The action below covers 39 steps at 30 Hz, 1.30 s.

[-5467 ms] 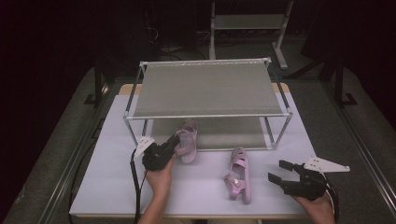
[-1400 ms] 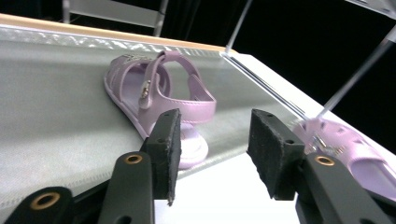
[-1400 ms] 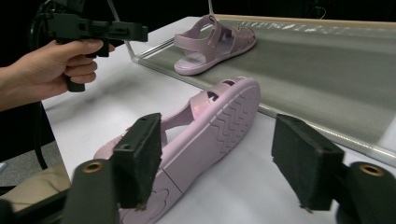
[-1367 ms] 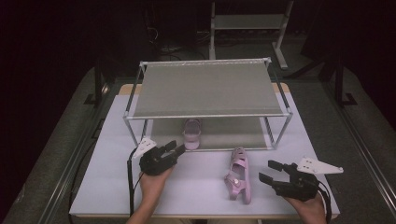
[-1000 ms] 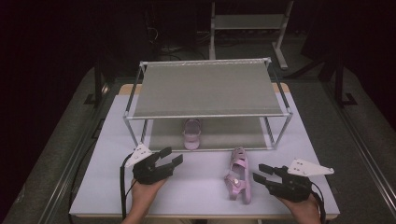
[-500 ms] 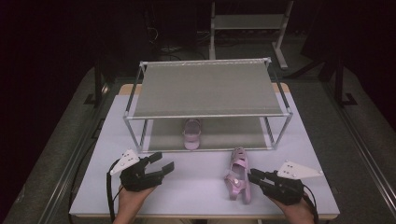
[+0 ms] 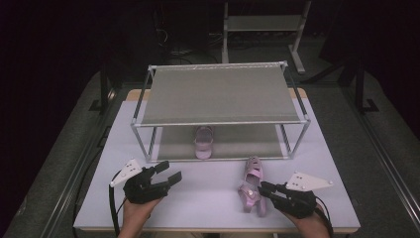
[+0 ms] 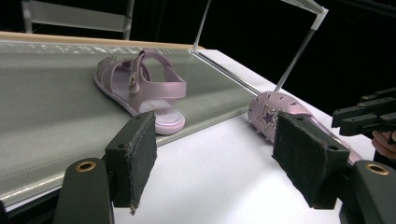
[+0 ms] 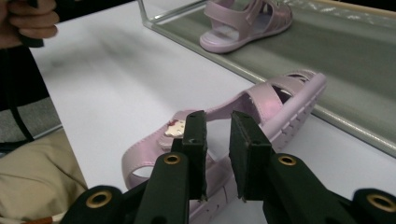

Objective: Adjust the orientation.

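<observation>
On the rack's lower shelf [image 7: 233,144] sits one sandal [image 7: 203,141] (left tool [image 7: 166,177] released, right tool [image 7: 265,187] clenching the other sandal [image 7: 251,186]).

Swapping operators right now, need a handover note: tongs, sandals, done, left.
Left tongs: jaws have just been opening, nothing between them, over the white table in front of the rack.
Right tongs: jaws have just been closing around the heel strap of the second sandal; a narrow gap shows between the pads, and I cannot tell if they pinch the strap.
First sandal: on the rack's lower shelf, heel toward the person.
Second sandal: on the table at the rack's front edge.
Done: one sandal shelved.
Left: probably lift the second sandal and set it beside the first.
</observation>
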Each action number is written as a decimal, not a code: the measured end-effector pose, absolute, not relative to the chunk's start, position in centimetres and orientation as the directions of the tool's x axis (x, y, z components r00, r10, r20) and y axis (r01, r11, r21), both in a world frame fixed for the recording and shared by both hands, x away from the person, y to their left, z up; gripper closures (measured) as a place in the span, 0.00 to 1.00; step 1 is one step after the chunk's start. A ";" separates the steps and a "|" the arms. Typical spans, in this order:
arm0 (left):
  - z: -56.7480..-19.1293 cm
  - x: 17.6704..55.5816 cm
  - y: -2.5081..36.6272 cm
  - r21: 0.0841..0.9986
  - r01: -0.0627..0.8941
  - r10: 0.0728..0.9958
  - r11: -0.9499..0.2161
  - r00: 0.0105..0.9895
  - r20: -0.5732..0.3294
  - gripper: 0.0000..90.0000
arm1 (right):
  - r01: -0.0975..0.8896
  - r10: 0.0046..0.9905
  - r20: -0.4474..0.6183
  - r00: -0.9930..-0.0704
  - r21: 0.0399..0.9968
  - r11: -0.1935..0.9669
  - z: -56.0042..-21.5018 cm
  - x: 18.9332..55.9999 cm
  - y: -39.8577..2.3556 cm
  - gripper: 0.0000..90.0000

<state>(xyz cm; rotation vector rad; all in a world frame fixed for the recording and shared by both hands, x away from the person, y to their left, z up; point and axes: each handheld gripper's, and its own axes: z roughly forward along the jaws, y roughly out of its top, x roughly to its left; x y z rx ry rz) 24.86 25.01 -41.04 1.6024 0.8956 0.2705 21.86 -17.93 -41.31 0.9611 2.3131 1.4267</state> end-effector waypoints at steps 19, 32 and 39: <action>-41.2 24.9 24.9 0.918 0.397 0.673 0.005 0.678 -0.296 0.33 | 0.444 0.719 0.119 -0.684 0.851 0.281 -41.7 22.0 -19.7 0.83; -41.1 24.7 24.9 0.920 0.392 0.680 0.007 0.673 -0.292 0.33 | 0.517 0.796 0.126 -0.593 0.817 0.256 -42.6 22.5 -22.0 0.81; -41.1 24.7 25.0 0.920 0.392 0.681 0.002 0.673 -0.289 0.33 | 0.543 0.822 0.141 -0.551 0.809 0.225 -43.1 22.7 -23.3 0.73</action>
